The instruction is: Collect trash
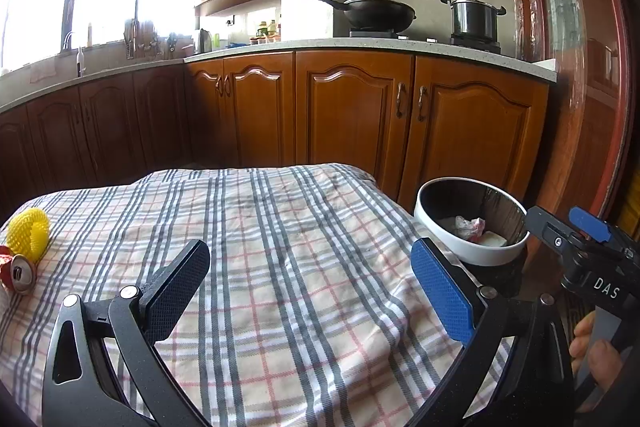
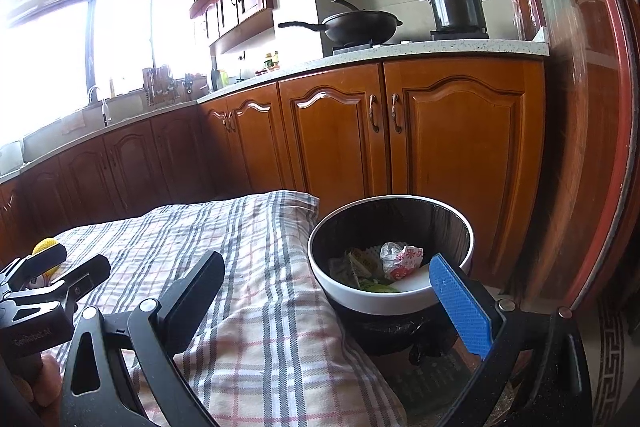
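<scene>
A white-rimmed trash bin [image 1: 472, 223] [image 2: 390, 251] with a black liner stands off the table's right edge; crumpled wrappers [image 2: 400, 259] lie inside. A yellow foam net [image 1: 29, 233] and a crushed red can [image 1: 16, 273] lie at the table's far left. My left gripper [image 1: 316, 283] is open and empty above the plaid cloth. My right gripper [image 2: 332, 287] is open and empty by the bin's near rim. The left gripper also shows in the right wrist view [image 2: 68, 267], in front of the yellow net [image 2: 46, 247].
The table wears a plaid cloth [image 1: 260, 247]. Wooden kitchen cabinets [image 1: 352, 111] stand behind it, with a wok [image 1: 376, 13] and a pot [image 1: 474, 19] on the stove. A red door frame [image 1: 600, 107] stands at the right.
</scene>
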Demonstrator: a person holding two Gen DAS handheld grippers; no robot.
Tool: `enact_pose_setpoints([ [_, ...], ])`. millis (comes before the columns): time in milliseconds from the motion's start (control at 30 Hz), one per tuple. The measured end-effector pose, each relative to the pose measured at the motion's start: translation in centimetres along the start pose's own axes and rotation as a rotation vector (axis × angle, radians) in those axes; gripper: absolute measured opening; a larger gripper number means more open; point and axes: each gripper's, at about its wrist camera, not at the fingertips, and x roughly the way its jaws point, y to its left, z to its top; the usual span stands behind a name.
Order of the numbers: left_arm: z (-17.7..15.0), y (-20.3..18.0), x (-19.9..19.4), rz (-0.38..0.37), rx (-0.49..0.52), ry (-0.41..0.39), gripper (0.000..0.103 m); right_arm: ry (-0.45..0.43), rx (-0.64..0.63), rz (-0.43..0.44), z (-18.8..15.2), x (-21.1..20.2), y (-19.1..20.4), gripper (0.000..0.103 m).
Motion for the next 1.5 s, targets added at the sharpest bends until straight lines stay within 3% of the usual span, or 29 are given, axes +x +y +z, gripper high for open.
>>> enact_pose_setpoints([
  [1500, 0.10, -0.44, -0.37, 0.006, 0.001, 0.002, 0.103, -0.014, -0.005, 0.010, 0.24, -0.87, 0.74, 0.103],
])
